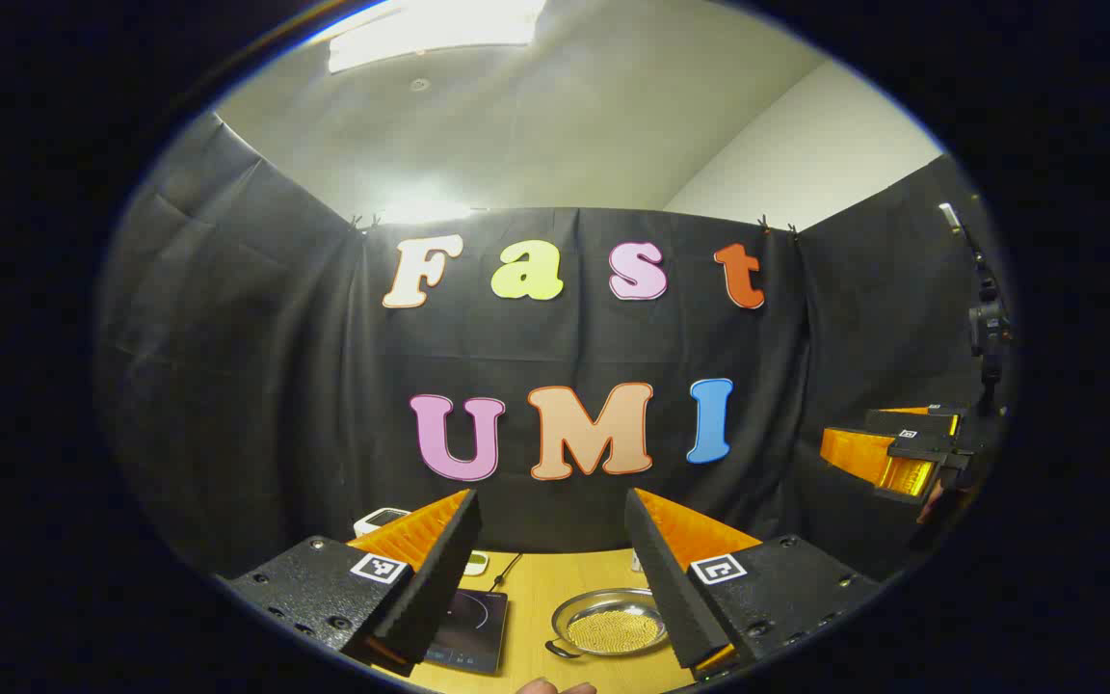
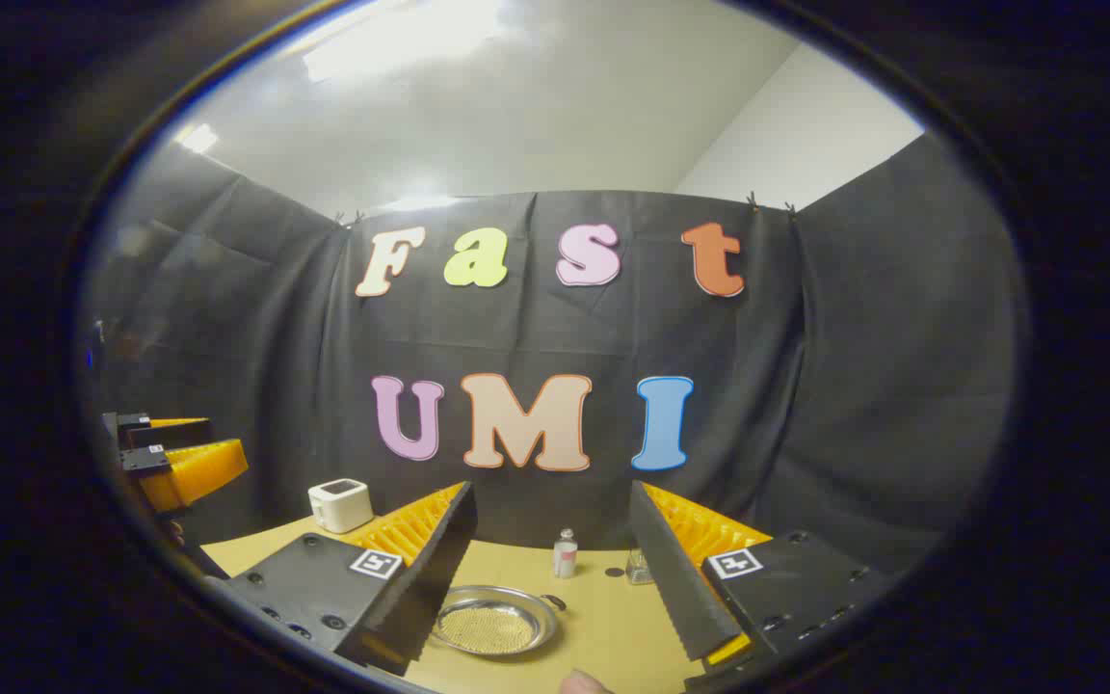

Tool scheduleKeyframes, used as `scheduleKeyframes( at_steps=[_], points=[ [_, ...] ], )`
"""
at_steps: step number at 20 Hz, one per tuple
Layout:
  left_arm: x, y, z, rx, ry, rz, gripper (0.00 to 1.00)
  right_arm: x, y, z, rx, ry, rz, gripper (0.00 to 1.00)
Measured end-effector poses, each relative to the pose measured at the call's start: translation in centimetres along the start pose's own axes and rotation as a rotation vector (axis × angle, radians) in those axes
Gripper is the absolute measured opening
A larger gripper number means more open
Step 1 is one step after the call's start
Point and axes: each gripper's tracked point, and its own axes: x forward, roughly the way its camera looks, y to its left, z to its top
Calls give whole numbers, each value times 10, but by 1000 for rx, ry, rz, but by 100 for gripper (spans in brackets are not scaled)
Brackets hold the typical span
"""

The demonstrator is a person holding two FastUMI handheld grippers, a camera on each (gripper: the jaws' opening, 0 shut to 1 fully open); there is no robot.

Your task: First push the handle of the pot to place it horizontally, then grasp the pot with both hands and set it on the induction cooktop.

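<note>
Both grippers are held raised, well above the table (image 1: 555, 588), jaws spread and empty — left gripper (image 1: 552, 535), right gripper (image 2: 550, 525). The pot (image 1: 610, 623) is seen on the table just right of the cooktop (image 1: 468, 631). Its handle (image 1: 560, 650) is probably angled near-left — not yet pushed.

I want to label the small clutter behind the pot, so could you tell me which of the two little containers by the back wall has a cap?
The small bottle, left of the clear glass, has the cap.
</note>
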Motion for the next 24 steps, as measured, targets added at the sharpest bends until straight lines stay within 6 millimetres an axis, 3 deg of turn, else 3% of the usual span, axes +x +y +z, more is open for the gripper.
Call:
scheduleKeyframes(
  at_steps=[1, 3, 4, 6, 7, 9, 11, 13, 15, 16, 17, 18, 20, 22, 23, 24],
  points=[
    [1, -2, 0, 0, 0, 3, 87, 1, -1, -2, 0, 6, 7, 98],
    [2, -4, -2, 4, 13, 13, 87, 4, -2, -7, 10, 18, 23, 96],
    [2, -5, -3, 5, 19, 19, 92, 7, -2, -11, 14, 23, 31, 96],
    [2, -8, -4, 1, 30, 32, 87, 10, -7, -16, 21, 36, 42, 96],
    [1, -8, -7, 3, 32, 37, 92, 12, -7, -18, 30, 39, 49, 96],
    [-2, -8, -5, 11, 25, 49, 92, 18, -9, -24, 44, 37, 59, 96],
    [-5, -8, -11, 14, 48, 64, 87, 21, -9, -34, 61, 51, 69, 96],
    [-6, -6, -8, 11, 43, 74, 92, 23, -6, -36, 75, 59, 79, 96],
    [-2, -5, -12, -8, 37, 55, 87, 27, -6, -36, 73, 59, 67, 96],
    [2, -4, -15, -15, 41, 42, 96, 27, -7, -37, 74, 61, 47, 89],
    [3, 1, -16, -18, 42, 31, 87, 28, -3, -39, 78, 69, 33, 89],
    [5, 11, -15, -18, 36, 27, 92, 29, 8, -43, 80, 82, 34, 89],
    [7, 35, -12, -7, 20, 23, 92, 31, 32, -52, 68, 111, 34, 69],
    [6, 53, -11, 0, 9, -4, 92, 33, 54, -49, 56, 114, 20, 64],
    [6, 63, -13, 11, 7, -16, 87, 36, 66, -54, 54, 122, 9, 63],
    [7, 76, -17, 23, 4, -26, 91, 35, 75, -58, 47, 124, -10, 49]
  ],
)
